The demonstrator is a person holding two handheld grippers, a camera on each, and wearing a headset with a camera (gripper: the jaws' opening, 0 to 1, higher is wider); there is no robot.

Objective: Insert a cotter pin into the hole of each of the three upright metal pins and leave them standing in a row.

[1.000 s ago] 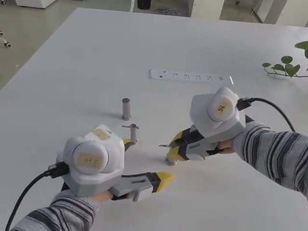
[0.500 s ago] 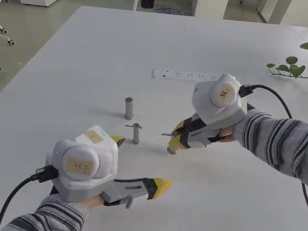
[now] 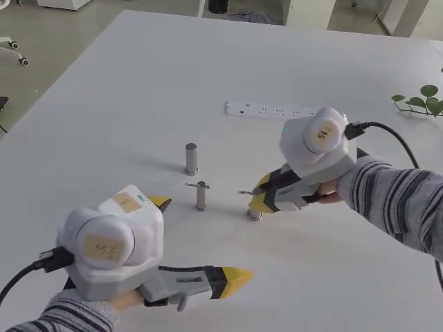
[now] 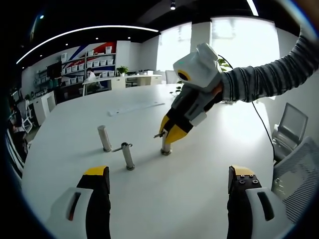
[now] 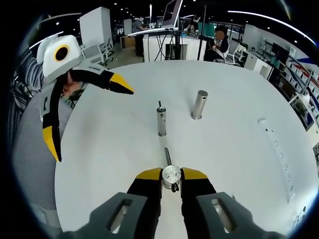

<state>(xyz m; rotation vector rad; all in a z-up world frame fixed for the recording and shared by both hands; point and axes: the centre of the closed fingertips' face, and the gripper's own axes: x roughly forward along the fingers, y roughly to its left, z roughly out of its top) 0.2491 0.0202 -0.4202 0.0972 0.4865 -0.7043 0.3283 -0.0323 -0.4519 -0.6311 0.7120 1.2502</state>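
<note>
Three upright metal pins stand in a row on the white table. The far pin [image 3: 191, 158] is bare. A cotter pin runs through the top of the middle pin [image 3: 201, 196]. The near pin [image 3: 255, 214] stands just below my right gripper [image 3: 258, 198], which is shut on a cotter pin [image 3: 243, 192] that points left. In the right gripper view the near pin's round top [image 5: 171, 174] sits between the jaws and the cotter pin [image 5: 167, 154] juts forward. My left gripper [image 3: 199, 242] is open and holds nothing, left of and nearer than the pins.
A white power strip [image 3: 275, 111] lies behind the pins. A green plant [image 3: 419, 99] sits at the right edge. Bare table surrounds the row. Office desks and shelves fill the background in the gripper views.
My left gripper has drawn back from the middle pin, toward the person. The right gripper stays at the near pin with the cotter pin. The head camera has shifted slightly.
</note>
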